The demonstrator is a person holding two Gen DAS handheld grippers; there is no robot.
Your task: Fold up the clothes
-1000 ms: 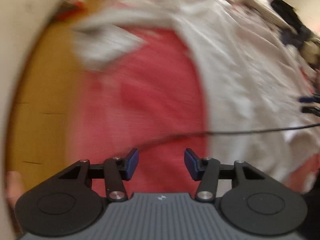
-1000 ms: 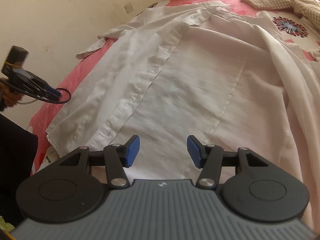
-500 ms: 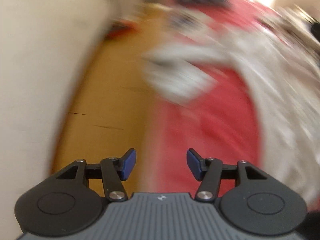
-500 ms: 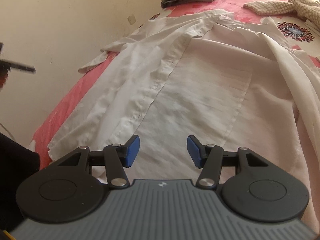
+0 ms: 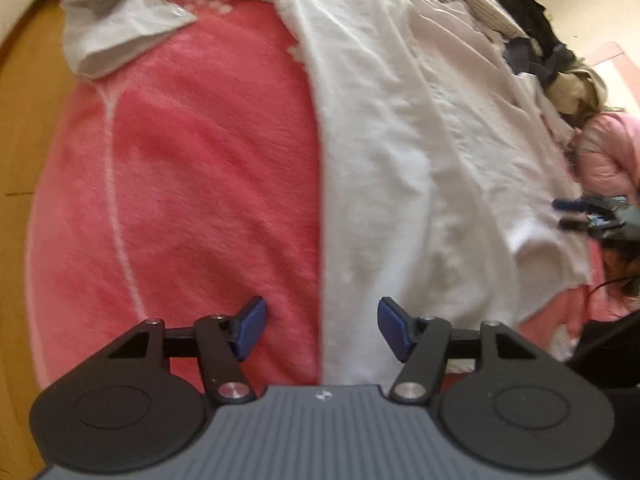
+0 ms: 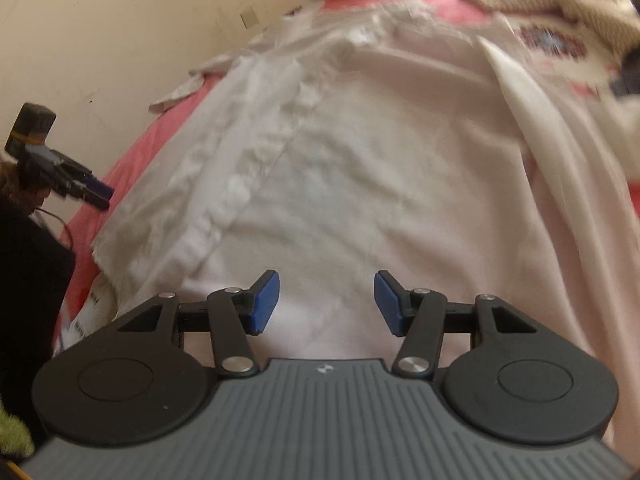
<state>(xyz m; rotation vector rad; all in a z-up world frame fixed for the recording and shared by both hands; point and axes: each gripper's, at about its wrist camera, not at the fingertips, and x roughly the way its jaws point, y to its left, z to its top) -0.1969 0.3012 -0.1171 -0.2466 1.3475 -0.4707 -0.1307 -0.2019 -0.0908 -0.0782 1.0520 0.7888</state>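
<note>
From my left wrist view, I see a bed covered by a fuzzy pink blanket point(image 5: 192, 184) with a thin pale line curving through it. Along the left edge of the frame runs a strip of orange-brown wooden floor point(image 5: 24, 128), and beyond it, in the upper left corner, a sliver of cream wall. In my right wrist view, a cream-painted wall point(image 6: 120, 40) fills the upper left of the frame; it is scuffed, with small dark marks and a pale rectangular patch point(image 6: 249, 19). The same pink blanket shows at the top centre, and it meets the wall on the left. Bright daylight washes out the upper right corner.
</note>
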